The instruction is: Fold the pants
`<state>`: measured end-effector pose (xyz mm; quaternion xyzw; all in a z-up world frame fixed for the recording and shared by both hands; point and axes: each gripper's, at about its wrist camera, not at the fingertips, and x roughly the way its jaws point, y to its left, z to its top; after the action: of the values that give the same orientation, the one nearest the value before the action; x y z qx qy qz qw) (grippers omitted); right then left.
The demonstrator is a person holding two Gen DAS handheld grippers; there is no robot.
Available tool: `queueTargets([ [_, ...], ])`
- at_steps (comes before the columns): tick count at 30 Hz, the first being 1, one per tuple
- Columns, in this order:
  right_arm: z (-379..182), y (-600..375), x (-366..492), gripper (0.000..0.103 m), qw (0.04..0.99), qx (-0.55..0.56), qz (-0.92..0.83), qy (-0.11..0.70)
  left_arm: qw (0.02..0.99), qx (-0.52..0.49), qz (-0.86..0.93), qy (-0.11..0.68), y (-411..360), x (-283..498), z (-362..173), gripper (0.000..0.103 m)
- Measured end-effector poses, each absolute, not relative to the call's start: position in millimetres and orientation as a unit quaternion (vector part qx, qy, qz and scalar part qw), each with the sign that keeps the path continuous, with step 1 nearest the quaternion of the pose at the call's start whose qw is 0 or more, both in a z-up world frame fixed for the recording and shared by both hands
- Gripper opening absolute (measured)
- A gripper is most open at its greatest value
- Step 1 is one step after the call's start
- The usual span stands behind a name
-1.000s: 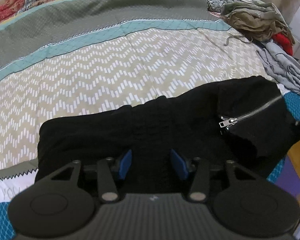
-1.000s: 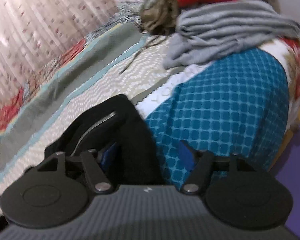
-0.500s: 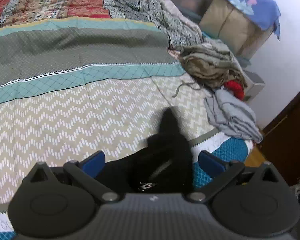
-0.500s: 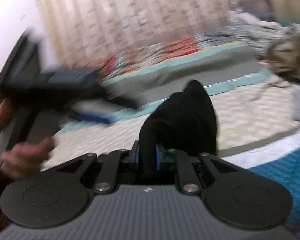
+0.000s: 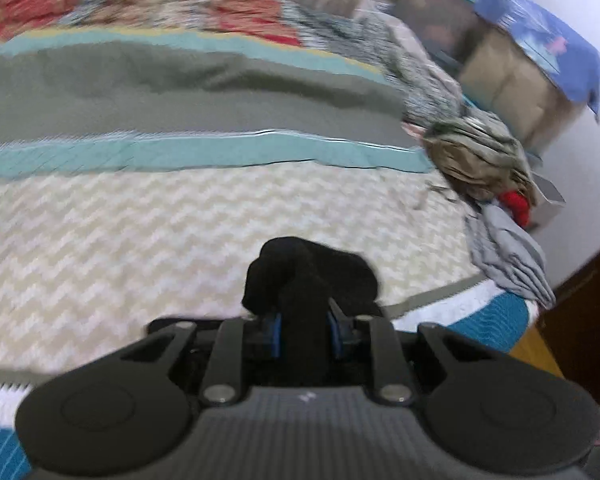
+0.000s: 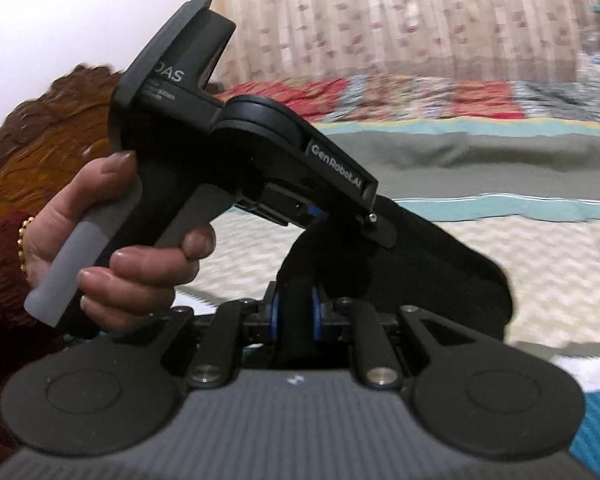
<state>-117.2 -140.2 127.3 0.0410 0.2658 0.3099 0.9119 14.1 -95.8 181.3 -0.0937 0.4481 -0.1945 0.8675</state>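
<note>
**Both tongs pinching the black pants, raised off the bed.**

Left wrist view: the left tongs (image 5: 303, 330), spread wide half a second ago, have just closed on a bunch of the pants (image 5: 308, 280) above the near edge of the bed (image 5: 180, 240). Right wrist view: the right tongs (image 6: 296, 316) pinch another fold; the left hand (image 6: 112, 240) is just left. Judged: lifted for laying out flat.
</note>
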Motion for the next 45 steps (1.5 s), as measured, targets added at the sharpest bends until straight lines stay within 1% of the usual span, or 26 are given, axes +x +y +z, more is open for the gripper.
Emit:
queueTargets([
  [4, 108.7, -111.6, -110.1, 0.019, 0.879, 0.044, 0.355, 0.315, 0.861, -0.138, -0.151, 0.466, -54.1, 2.5, 146.1, 0.020],
  [5, 99.5, -106.9, -103.6, 0.024, 0.863, 0.054, 0.371, 0.338, 0.858, -0.145, -0.137, 0.473, -48.2, 0.3, 132.8, 0.021],
  [6, 88.4, -102.1, -97.1, 0.024, 0.847, 0.061, 0.381, 0.366, 0.857, -0.141, -0.121, 0.481, -45.4, 0.0, 116.8, 0.024],
  [7, 77.4, -97.6, -90.7, 0.024, 0.837, 0.058, 0.378, 0.392, 0.855, -0.131, -0.106, 0.490, -45.5, 1.1, 101.2, 0.033],
  [8, 67.6, -94.3, -86.6, 0.025, 0.829, 0.049, 0.368, 0.417, 0.852, -0.119, -0.094, 0.500, -47.2, 1.9, 84.8, 0.037],
  [9, 62.1, -94.8, -85.2, 0.025, 0.824, 0.048, 0.363, 0.432, 0.851, -0.119, -0.089, 0.504, -47.6, 1.5, 73.5, 0.045],
  [10, 63.8, -100.1, -87.8, 0.025, 0.823, 0.056, 0.363, 0.434, 0.854, -0.123, -0.085, 0.497, -48.0, -0.4, 70.7, 0.050],
  [11, 71.1, -108.8, -91.7, 0.029, 0.827, 0.064, 0.364, 0.423, 0.859, -0.124, -0.084, 0.489, -48.1, -2.3, 73.9, 0.051],
  [12, 80.6, -118.6, -97.7, 0.040, 0.836, 0.070, 0.364, 0.405, 0.862, -0.120, -0.088, 0.484, -48.8, -2.3, 77.5, 0.051],
  [14, 100.7, -146.0, -110.9, 0.052, 0.864, 0.086, 0.348, 0.354, 0.868, -0.110, -0.089, 0.476, -49.2, -1.2, 86.0, 0.053],
  [17, 120.2, -184.6, -111.4, 0.052, 0.900, 0.104, 0.297, 0.301, 0.873, -0.112, -0.083, 0.467, -47.1, -2.2, 92.3, 0.054],
  [19, 125.8, -201.5, -98.2, 0.051, 0.916, 0.106, 0.254, 0.290, 0.874, -0.117, -0.081, 0.464, -48.1, -4.0, 95.7, 0.054],
  [23, 125.1, -208.6, -69.0, 0.044, 0.915, 0.127, 0.239, 0.298, 0.880, -0.076, -0.068, 0.464, -65.2, -6.6, 94.2, 0.054],
  [25, 115.3, -201.9, -57.1, 0.044, 0.918, 0.116, 0.226, 0.304, 0.881, -0.061, -0.062, 0.465, -71.8, -6.7, 90.7, 0.055],
  [26, 106.9, -198.1, -44.3, 0.044, 0.917, 0.105, 0.216, 0.319, 0.882, -0.056, -0.059, 0.465, -74.7, -6.1, 89.0, 0.056],
  [28, 75.4, -189.9, -23.6, 0.045, 0.907, 0.081, 0.176, 0.374, 0.883, -0.039, -0.048, 0.466, -79.6, -4.2, 83.2, 0.058],
  [29, 60.9, -191.2, -21.1, 0.047, 0.904, 0.078, 0.155, 0.390, 0.883, -0.031, -0.045, 0.467, -81.7, -3.0, 78.3, 0.061],
  [30, 47.8, -194.1, -14.2, 0.052, 0.900, 0.085, 0.138, 0.405, 0.883, -0.025, -0.046, 0.466, -83.4, -2.6, 73.7, 0.066],
  [32, 41.6, -204.2, -17.2, 0.053, 0.893, 0.132, 0.135, 0.409, 0.885, -0.013, -0.036, 0.463, -85.1, -2.8, 67.0, 0.078],
  [33, 44.5, -204.0, -20.5, 0.053, 0.893, 0.128, 0.135, 0.411, 0.887, -0.011, -0.031, 0.461, -84.1, -3.4, 66.5, 0.082],
  [36, 58.2, -196.4, -30.3, 0.054, 0.904, 0.080, 0.139, 0.395, 0.883, -0.026, -0.036, 0.467, -76.9, -3.2, 69.3, 0.083],
  [40, 74.0, -210.8, -36.9, 0.057, 0.914, 0.099, 0.151, 0.363, 0.879, -0.050, -0.036, 0.473, -69.4, -10.8, 82.0, 0.082],
  [41, 77.6, -216.8, -44.7, 0.060, 0.915, 0.105, 0.155, 0.357, 0.879, -0.052, -0.037, 0.472, -67.5, -15.0, 86.0, 0.083],
  [43, 81.9, -232.8, -63.3, 0.067, 0.914, 0.125, 0.159, 0.350, 0.880, -0.054, -0.034, 0.471, -62.2, -22.5, 92.0, 0.086],
  [45, 78.4, -243.9, -67.0, 0.077, 0.910, 0.149, 0.165, 0.351, 0.878, -0.060, -0.030, 0.474, -56.1, -30.3, 96.5, 0.088],
])
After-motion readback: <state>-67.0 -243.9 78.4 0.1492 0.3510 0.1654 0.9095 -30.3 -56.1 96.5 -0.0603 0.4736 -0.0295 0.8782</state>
